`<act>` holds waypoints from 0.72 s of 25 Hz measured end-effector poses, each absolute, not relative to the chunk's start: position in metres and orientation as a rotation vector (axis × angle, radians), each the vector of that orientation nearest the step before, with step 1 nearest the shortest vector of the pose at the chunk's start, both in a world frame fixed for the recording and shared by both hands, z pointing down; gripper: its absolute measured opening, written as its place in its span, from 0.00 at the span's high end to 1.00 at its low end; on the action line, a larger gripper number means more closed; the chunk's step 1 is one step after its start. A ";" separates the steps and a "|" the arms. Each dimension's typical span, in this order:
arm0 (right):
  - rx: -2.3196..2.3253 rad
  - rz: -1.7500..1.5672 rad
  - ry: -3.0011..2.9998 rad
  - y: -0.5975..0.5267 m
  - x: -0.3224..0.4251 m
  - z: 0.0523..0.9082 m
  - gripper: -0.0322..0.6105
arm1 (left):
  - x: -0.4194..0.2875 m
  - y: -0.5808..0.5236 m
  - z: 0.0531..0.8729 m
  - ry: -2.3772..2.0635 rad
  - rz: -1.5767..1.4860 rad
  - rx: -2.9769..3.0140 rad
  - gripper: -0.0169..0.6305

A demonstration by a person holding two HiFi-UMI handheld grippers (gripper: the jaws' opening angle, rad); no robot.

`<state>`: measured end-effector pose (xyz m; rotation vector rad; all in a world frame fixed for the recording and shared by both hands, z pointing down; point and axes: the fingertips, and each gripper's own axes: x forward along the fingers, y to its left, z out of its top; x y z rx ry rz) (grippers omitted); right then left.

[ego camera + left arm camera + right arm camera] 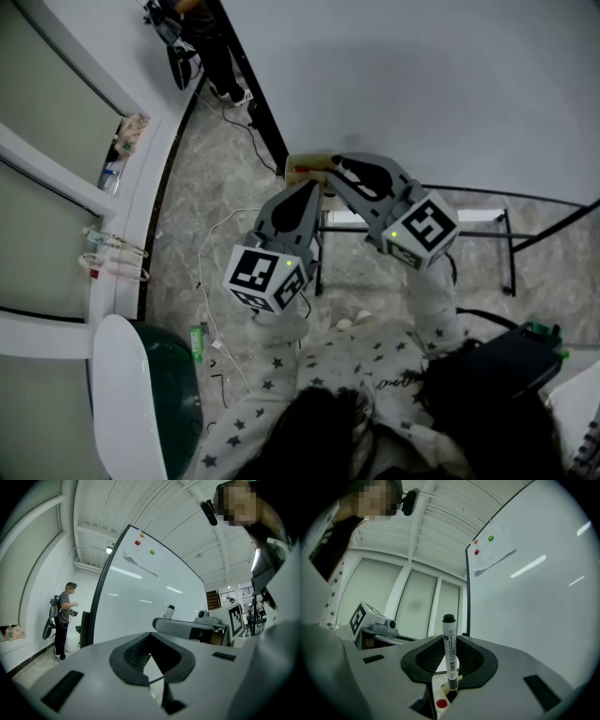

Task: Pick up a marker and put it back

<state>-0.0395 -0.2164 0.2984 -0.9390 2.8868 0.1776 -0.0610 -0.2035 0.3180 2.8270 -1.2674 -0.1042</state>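
Marker (450, 651) sits pinched near its lower end between the fingers of the right gripper (449, 688), which are drawn in narrow and closed on its barrel. The low hold leaves most of the length free above the pinch, which should make it easy to steer the bottom end into a slot.

In the right gripper view its long axis stands almost upright, across the closing line of the fingers. The black cap points up and the lower end points down toward a box (302, 172), where a red round cap (441, 703) shows just below. The head view places that box by the foot of the whiteboard (534, 597), with the right gripper's tips over it. The marker itself is too small to pick out there, so I cannot tell its true tilt in the room.

The left gripper (159, 679) hangs just beside, its fingers nearly together with nothing between them. It seems to be kept out of the way, playing no part. Judging by this, the marker is either just lifted out or about to go back.
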 end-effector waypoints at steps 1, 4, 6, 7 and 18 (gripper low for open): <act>-0.941 0.178 2.887 -0.217 -0.039 0.299 0.82 | -0.060 -0.204 0.319 -1.266 -0.101 2.828 0.97; -0.944 0.162 2.891 -0.216 -0.038 0.302 0.82 | -0.061 -0.204 0.323 -1.264 -0.096 2.812 0.97; -0.946 0.151 2.891 -0.215 -0.038 0.304 0.82 | -0.062 -0.204 0.325 -1.267 -0.092 2.804 0.97; -0.947 0.151 2.890 -0.215 -0.038 0.303 0.82 | -0.063 -0.204 0.324 -1.268 -0.093 2.804 0.97; -0.923 0.171 2.886 -0.220 -0.040 0.298 0.82 | -0.066 -0.209 0.317 -1.290 -0.113 2.816 0.97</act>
